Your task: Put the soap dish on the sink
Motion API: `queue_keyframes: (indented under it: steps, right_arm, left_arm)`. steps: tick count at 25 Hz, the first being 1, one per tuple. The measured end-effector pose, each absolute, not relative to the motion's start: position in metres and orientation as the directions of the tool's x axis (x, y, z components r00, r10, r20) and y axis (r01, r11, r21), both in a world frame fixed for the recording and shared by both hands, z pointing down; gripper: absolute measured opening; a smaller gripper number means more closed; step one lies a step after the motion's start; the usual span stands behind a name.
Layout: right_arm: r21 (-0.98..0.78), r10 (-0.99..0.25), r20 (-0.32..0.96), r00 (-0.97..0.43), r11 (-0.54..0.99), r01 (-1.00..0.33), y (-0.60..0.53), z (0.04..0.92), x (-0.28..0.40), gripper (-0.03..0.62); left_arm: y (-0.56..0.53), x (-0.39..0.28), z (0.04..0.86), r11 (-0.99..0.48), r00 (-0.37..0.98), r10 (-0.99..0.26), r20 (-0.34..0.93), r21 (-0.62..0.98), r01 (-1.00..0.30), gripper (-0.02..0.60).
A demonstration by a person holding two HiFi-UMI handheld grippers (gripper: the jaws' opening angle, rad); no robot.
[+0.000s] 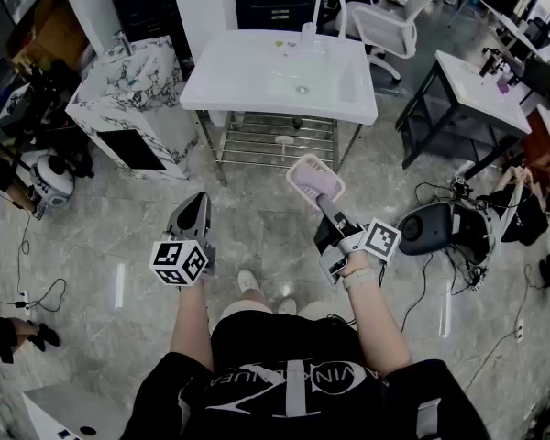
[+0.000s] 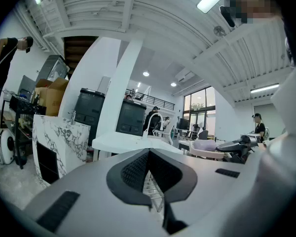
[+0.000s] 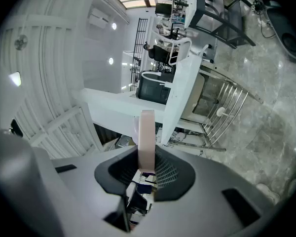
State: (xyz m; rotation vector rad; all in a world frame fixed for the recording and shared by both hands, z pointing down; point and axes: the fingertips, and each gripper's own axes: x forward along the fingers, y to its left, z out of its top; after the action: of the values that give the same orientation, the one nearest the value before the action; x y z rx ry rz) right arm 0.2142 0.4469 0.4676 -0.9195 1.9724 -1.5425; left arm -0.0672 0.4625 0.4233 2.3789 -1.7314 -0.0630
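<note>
So far the right tool (image 1: pixel 325 205) clamps the dish (image 1: pixel 315 180), the left tool (image 1: pixel 197 202) is closed empty, and the sink (image 1: pixel 238 73) lies well ahead.

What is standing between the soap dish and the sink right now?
Nothing visible. The right claw holds the soap dish over open floor in front of the sink, and the near part of the sink's flat top is bare.

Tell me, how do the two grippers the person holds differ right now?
The right gripper is clamped on the pink soap dish; the left gripper holds nothing, its jaws meeting at the tips. The right gripper is rolled sideways; the left gripper sits upright. Both carry a marker cube.
</note>
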Motion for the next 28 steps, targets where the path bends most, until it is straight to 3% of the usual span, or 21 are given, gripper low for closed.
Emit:
queue_keyframes:
  steps: [19, 28]
  right_arm:
    - [-0.968, -0.727, 0.020, -0.686, 0.159, -0.196, 0.421, 0.478, 0.209, 0.087]
    - [-0.979, -0.738, -0.009, -0.675, 0.145, -0.146, 0.343, 0.473, 0.178, 0.087]
  left_arm:
    - [0.439, -0.063, 0.426, -0.288, 0.301, -0.952, 0.059, 0.162, -0.944, 0.015]
    - [0.360, -0.089, 0.420, -0.294, 0.308, -0.949, 0.068, 0.167, -0.941, 0.015]
